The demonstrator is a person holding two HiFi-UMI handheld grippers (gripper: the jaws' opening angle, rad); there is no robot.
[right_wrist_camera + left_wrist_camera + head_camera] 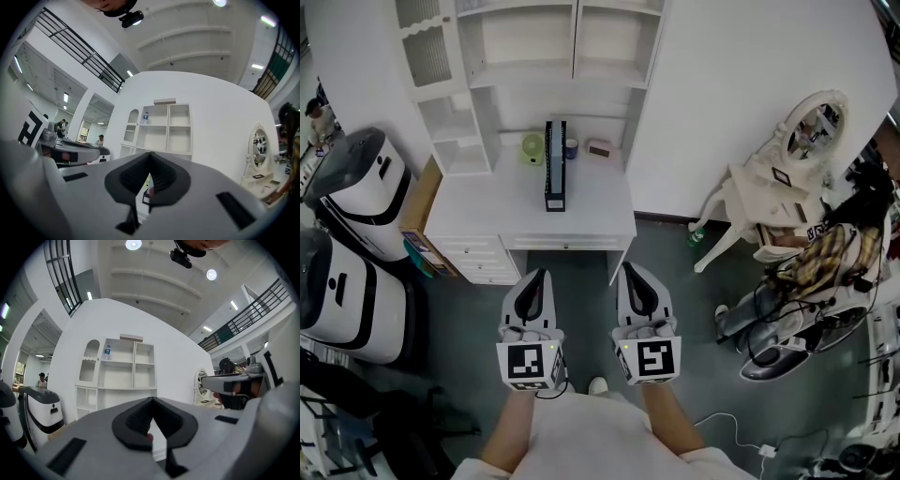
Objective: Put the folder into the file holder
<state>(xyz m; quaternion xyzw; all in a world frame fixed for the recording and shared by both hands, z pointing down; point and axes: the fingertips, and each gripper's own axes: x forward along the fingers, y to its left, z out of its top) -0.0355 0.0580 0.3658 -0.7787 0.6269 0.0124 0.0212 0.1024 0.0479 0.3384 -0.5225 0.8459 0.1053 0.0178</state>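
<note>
A narrow black file holder [555, 169] stands upright in the middle of the white desk [478, 211], with a pale blue folder edge [556, 150] showing in its open top. A sliver of the holder [144, 197] shows past the right jaws. My left gripper [538, 274] and right gripper [630, 270] hang side by side over the floor just in front of the desk, pointing at it. Both are shut with nothing between the jaws. In the gripper views the left gripper [151, 401] and right gripper [149, 154] face the white shelf unit [117, 376].
A green object [532, 148], a blue cup [571, 147] and a pink box [600, 148] sit at the desk's back. Two white-and-black machines [356, 187] and a cardboard box [417, 202] stand left. A white vanity with mirror [806, 141] and a cloth-draped chair [825, 253] stand right.
</note>
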